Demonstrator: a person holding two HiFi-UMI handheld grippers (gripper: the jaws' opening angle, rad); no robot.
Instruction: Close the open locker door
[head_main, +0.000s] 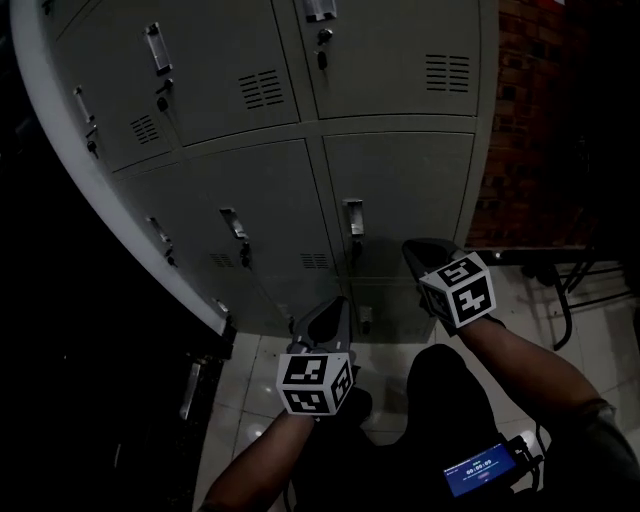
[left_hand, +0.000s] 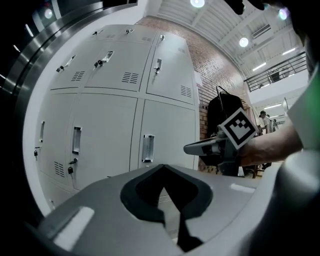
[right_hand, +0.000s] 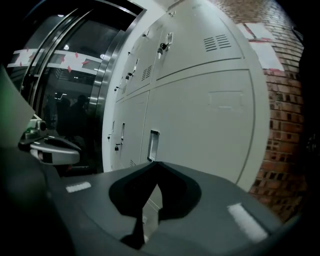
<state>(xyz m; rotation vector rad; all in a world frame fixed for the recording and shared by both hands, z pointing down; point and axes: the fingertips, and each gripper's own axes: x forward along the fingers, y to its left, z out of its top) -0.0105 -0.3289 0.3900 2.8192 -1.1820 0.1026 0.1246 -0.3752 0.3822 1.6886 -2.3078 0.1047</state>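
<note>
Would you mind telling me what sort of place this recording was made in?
Probably a locker area in a large hall: a bank of grey metal lockers stands beside a brick wall on a pale tiled floor, under a high ceiling with round lights.

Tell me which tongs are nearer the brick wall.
Right. The right tongs are in front of the rightmost lockers, close beside the brick wall. The left tongs are further from it, toward the middle lockers.
</note>
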